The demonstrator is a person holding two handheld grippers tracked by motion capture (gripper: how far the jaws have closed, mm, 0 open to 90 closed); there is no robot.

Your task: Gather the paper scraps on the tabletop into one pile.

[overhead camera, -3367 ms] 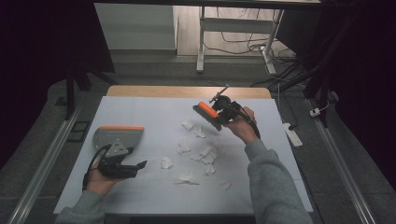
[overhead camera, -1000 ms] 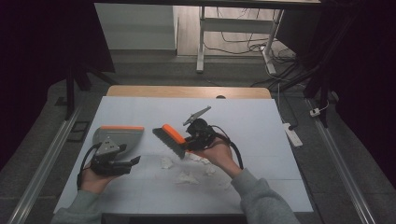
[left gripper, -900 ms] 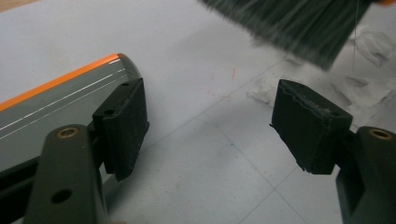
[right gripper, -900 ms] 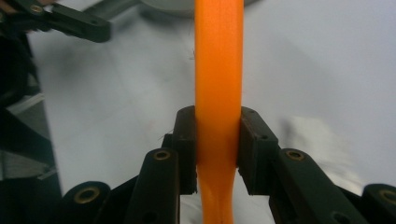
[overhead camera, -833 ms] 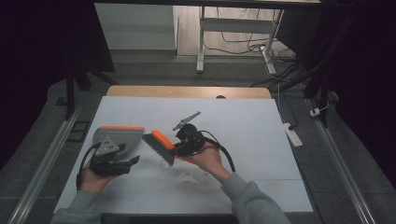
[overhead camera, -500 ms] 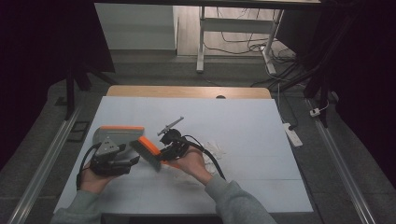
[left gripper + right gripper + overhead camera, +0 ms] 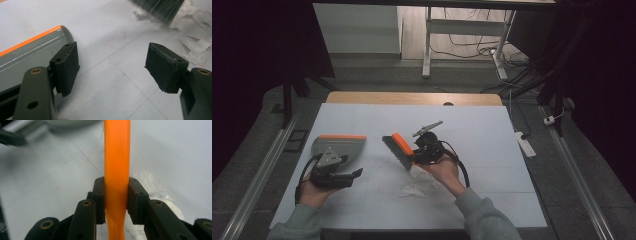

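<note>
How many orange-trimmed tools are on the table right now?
2: the dustpan at the left, by the left gripper; the brush mid-table, clamped in the right gripper, beside the paper scraps.

Brush (image 7: pixel 400 150): orange back and handle, dark grey bristles. Dustpan (image 7: pixel 339 146): grey pan, orange strip along its 12 o'clock edge. Paper scraps (image 7: pixel 414 187): white, crumpled. Table cover (image 7: pixel 482 135): pale blue-grey, thin grid lines, faint red marks. Tabletop edge (image 7: pixel 412 98): light wood. Gripper pads (image 7: pixel 65 66): matt black. Sleeves (image 7: pixel 484 220): grey
</note>
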